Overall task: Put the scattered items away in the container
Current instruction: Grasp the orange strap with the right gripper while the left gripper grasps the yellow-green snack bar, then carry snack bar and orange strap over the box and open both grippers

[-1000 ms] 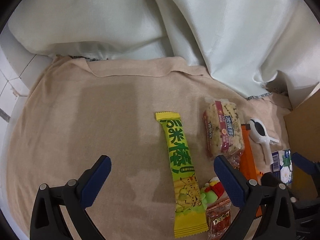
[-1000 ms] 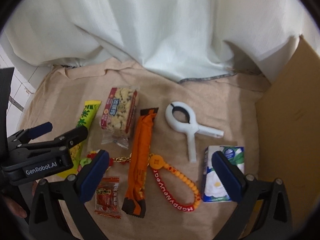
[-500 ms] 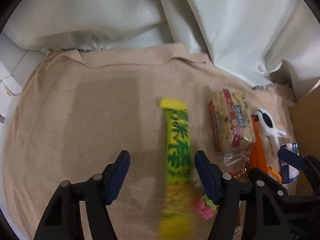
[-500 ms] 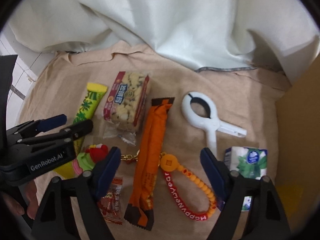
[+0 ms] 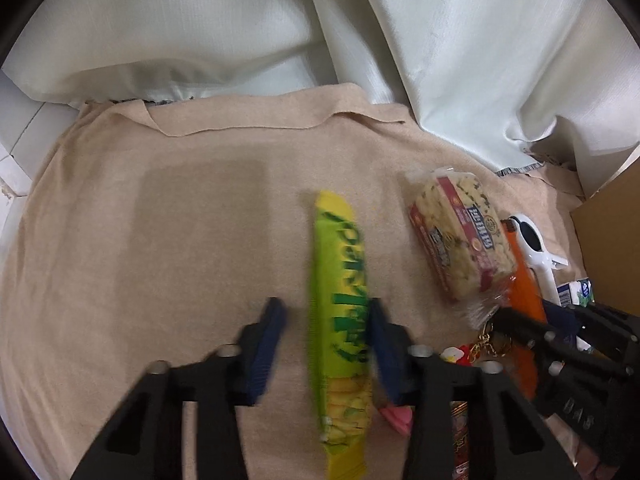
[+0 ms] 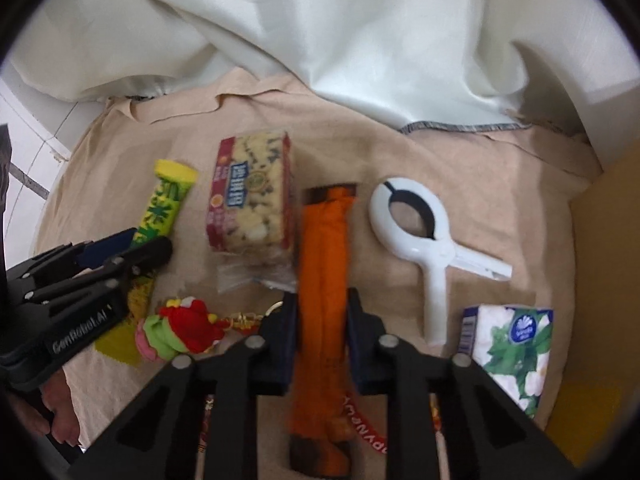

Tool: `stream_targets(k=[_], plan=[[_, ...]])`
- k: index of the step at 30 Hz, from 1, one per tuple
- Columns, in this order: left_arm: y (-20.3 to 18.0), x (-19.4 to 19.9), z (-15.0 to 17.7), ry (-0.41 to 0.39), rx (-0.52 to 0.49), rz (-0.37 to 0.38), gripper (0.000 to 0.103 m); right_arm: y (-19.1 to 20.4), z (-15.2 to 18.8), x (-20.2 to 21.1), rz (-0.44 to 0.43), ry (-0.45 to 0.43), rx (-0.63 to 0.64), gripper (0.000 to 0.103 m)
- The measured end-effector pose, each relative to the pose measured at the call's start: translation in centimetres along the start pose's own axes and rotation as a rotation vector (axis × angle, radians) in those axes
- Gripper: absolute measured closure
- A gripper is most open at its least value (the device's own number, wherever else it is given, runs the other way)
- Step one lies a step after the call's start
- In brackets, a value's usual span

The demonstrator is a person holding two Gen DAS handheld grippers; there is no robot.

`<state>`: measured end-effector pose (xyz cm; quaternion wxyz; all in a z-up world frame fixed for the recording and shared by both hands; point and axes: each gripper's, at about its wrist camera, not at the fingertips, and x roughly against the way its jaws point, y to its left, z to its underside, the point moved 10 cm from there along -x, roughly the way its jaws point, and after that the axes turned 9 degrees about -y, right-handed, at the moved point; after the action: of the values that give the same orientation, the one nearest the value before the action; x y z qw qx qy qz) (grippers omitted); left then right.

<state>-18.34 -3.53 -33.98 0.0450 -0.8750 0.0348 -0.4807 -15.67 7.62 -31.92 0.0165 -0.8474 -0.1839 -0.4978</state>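
A yellow-green snack bar lies on the beige cloth between the fingers of my left gripper. The right pad touches the bar and a narrow gap shows at the left pad, so the gripper is still open. My right gripper is shut on an orange packet, one pad pressed against each side. Around it lie a cracker pack, a white clamp, a tissue pack and a red-green plush keychain. The cardboard box stands at the right.
A white curtain hangs over the cloth's back edge. A red lettered bead strap lies under the right gripper. A small red sachet sits by the left gripper's right finger. Bare cloth spreads to the left of the bar.
Both grippers have moved forward and narrowed. The left one now straddles the yellow-green bar; the right one has shut on the orange packet.
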Motion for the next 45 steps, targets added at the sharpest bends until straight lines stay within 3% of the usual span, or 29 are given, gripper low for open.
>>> stream_targets(k=[10,21,30,45], plan=[[0.3,2.3,-0.4,-0.018,-0.012,0.031,0.08,0.0,-1.0,3.5,-0.018,-0.054,-0.006,0.078],[0.8,11.2,-0.1,-0.055,0.038,0.046,0.08,-0.3,-1.1,12.9,-0.067,-0.119,-0.021,0.078],[-1.5,18.7,-0.5,-0.125,0.047,0.048,0.08,-0.7,-1.3,19.5,-0.083,-0.206,-0.032,0.078],[-5.1,21.8,-0.6,-0.157,0.011,0.05,0.08,-1.6,-0.7,22.2,-0.081,-0.261,-0.041,0.078]])
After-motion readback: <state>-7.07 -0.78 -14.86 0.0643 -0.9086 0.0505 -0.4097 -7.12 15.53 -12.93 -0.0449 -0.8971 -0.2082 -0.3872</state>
